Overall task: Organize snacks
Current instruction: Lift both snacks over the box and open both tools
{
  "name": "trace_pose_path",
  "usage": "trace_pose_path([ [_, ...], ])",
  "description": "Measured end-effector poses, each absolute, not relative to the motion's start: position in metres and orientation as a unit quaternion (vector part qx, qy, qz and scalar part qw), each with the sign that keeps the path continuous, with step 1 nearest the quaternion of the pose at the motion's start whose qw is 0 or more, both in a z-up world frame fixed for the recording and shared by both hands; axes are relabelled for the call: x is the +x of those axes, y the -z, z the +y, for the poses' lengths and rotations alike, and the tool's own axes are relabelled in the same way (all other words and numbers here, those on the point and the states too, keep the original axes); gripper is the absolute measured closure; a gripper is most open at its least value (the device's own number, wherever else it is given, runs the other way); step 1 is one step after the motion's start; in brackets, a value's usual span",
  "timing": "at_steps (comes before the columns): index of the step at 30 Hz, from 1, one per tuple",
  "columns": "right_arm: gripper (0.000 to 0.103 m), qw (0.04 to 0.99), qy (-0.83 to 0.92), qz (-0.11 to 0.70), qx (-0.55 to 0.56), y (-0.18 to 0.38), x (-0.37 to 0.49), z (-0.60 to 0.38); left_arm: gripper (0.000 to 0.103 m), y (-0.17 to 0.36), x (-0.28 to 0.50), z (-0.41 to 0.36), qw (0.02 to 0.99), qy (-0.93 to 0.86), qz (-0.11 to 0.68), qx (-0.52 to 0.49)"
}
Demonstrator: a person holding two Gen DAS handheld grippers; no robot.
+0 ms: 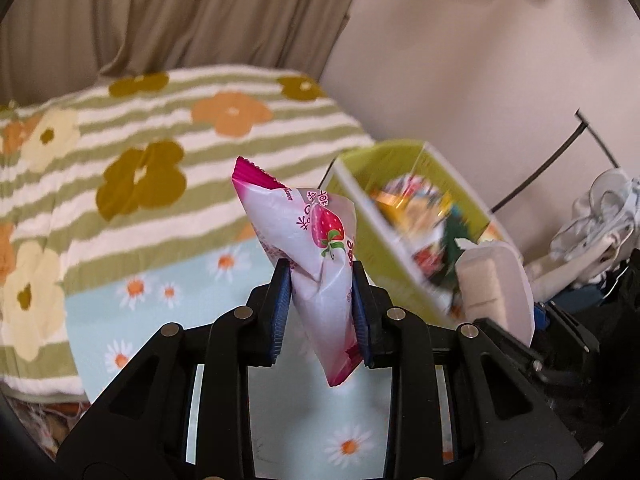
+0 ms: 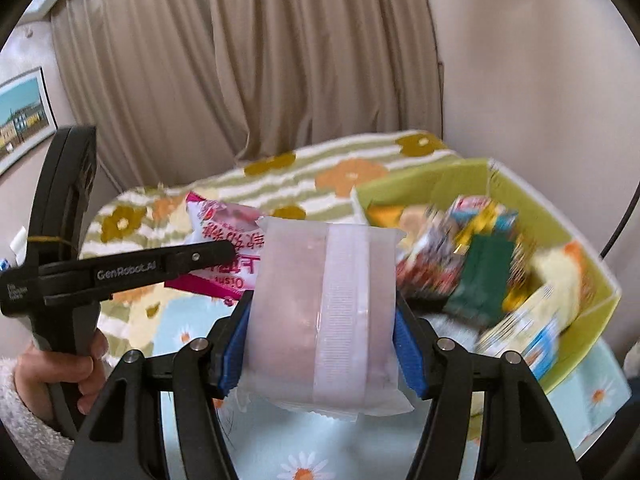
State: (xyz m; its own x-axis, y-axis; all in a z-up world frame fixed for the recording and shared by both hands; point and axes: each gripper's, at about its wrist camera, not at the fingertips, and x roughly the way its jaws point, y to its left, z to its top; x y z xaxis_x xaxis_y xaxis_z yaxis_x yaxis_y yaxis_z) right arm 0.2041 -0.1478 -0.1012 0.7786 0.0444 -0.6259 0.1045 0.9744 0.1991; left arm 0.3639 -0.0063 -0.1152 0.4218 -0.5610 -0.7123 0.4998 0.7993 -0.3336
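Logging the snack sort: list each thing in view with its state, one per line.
left gripper: shut on strawberry packet
strawberry packet: pinched, crumpled, held in the air
right gripper: shut on frosted packet
frosted packet: clamped by its sides, sealed
green box: open, with snacks inside
curtain: drawn

- Strawberry snack packet (image 1: 316, 240): thin glossy plastic film, crinkled, with a crimped saw-tooth end.
- Frosted snack packet (image 2: 320, 312): matt, translucent plastic with a ribbed seam strip down its middle.
- Left claw (image 1: 320, 304): matt black plastic, blue ridged rubbery pads, small shiny metal pins.
- Blanket (image 1: 120, 152): soft, fuzzy cloth with raised stripes.
- Green box (image 2: 576, 248): smooth, matt card.
- Curtain (image 2: 248, 64): matt woven cloth in folds.
- Sleeve (image 2: 24, 412): fluffy fleece.
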Motion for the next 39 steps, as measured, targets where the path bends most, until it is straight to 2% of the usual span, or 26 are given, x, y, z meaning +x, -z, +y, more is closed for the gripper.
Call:
trace_pose_path([
  [10, 0.044, 0.938, 0.004, 0.333, 0.097, 0.07, 0.202, -0.257, 0.078, 0.067, 0.351, -0.091, 0.855, 0.318, 0.402, -0.074],
  [22, 0.044, 0.926, -0.037, 0.365, 0.085, 0.081, 0.216, -0.365, 0.077, 0.105, 0.324, -0.221, 0.838, 0.291, 0.455, -0.086],
  [24, 0.044, 0.924, -0.044, 0.369, 0.087, 0.085, 0.219, -0.374, 0.072, 0.114, 0.323, -0.233, 0.836, 0.264, 0.477, -0.057],
  [25, 0.044, 0.923, -0.046, 0.371, 0.088, 0.086, 0.219, -0.376, 0.052, 0.118, 0.321, -0.238, 0.837, 0.247, 0.487, -0.038],
  [26, 0.044, 0.922, -0.049, 0.373, 0.092, 0.087, 0.22, -0.379, 0.011, 0.121, 0.319, -0.24, 0.838, 0.236, 0.491, -0.024],
  [27, 0.044, 0.921, -0.053, 0.374, 0.095, 0.089, 0.221, -0.381, 0.0, 0.122, 0.317, -0.238, 0.84, 0.234, 0.49, -0.019],
  [39, 0.044, 0.903, -0.065, 0.413, 0.098, 0.101, 0.253, -0.387, 0.001, 0.113, 0.307, -0.209, 0.856, 0.207, 0.474, -0.021],
])
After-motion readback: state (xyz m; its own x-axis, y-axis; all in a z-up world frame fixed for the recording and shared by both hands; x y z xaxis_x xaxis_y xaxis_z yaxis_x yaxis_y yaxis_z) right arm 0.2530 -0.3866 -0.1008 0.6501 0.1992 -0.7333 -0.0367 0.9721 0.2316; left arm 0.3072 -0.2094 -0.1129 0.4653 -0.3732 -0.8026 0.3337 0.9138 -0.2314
